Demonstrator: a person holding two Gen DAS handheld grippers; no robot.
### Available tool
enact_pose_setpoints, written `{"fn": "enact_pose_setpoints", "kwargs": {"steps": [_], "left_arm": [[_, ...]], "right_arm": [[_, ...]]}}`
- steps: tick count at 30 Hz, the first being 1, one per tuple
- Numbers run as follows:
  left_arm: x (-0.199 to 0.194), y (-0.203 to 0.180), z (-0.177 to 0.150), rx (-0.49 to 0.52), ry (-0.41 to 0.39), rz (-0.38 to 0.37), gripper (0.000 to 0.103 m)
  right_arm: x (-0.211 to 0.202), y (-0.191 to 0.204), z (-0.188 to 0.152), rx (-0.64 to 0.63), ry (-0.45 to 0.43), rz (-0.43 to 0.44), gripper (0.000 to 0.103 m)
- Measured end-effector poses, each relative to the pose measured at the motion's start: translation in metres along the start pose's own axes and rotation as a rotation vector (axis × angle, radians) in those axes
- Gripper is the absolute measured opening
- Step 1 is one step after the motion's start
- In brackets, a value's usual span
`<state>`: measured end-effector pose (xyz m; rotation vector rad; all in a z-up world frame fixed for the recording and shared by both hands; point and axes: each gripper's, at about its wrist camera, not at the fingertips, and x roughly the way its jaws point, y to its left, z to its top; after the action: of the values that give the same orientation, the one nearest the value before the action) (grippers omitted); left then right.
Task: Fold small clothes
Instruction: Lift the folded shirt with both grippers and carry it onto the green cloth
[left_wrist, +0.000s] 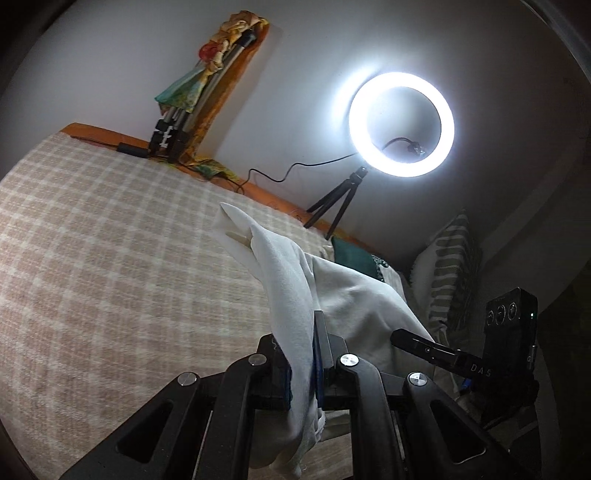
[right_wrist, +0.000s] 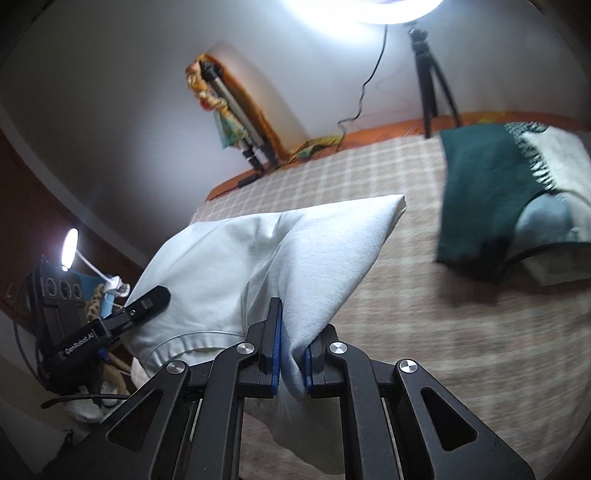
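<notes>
**White garment held up between both grippers over the bed**

The left hand-held gripper (left_wrist: 306, 354) is closed on a fold of the white garment (left_wrist: 284, 280), and the right hand-held gripper (right_wrist: 291, 343) pinches another part of the same cloth (right_wrist: 229, 266), so it hangs lifted above the checked bedspread (left_wrist: 110, 240). It looks light, limp and soft, likely to sag and bunch wherever it is unsupported; holding near corners or along the hem seam seems the safer choice, as a mid-panel pinch drags loose folds. To the left the bedspread lies bare and wide, good room for laying it flat. To the right sit a dark green garment (right_wrist: 484, 192) and a striped pillow (left_wrist: 447, 273); a ring light (left_wrist: 401, 124) on a tripod stands near the bed's far edge.
</notes>
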<state>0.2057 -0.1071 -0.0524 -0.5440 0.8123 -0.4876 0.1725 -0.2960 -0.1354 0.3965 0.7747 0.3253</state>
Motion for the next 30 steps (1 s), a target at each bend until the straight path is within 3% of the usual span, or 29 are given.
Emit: {"fn": "enact_pose_setpoints", "kwargs": {"steps": [7,14,21,30], "left_arm": [[0.064,-0.059,0.013,0.082,0.012,-0.034,0.006],[0.151,-0.106,0.029,0.134,0.03,-0.056,0.006],[0.229,-0.146,0.042,0.206,0.023,-0.053,0.006],[0.295,-0.152,0.035,0.256,0.035,0.027,0.006]], "right_arm": [[-0.053,-0.053,0.03,0.001,-0.081,-0.091,0.008],[-0.098,-0.102,0.069,-0.04,-0.148,-0.197,0.008],[-0.109,-0.164,0.106,-0.052,-0.204,-0.287,0.008],[-0.09,-0.236,0.127,-0.009,-0.214,-0.291,0.008]]}}
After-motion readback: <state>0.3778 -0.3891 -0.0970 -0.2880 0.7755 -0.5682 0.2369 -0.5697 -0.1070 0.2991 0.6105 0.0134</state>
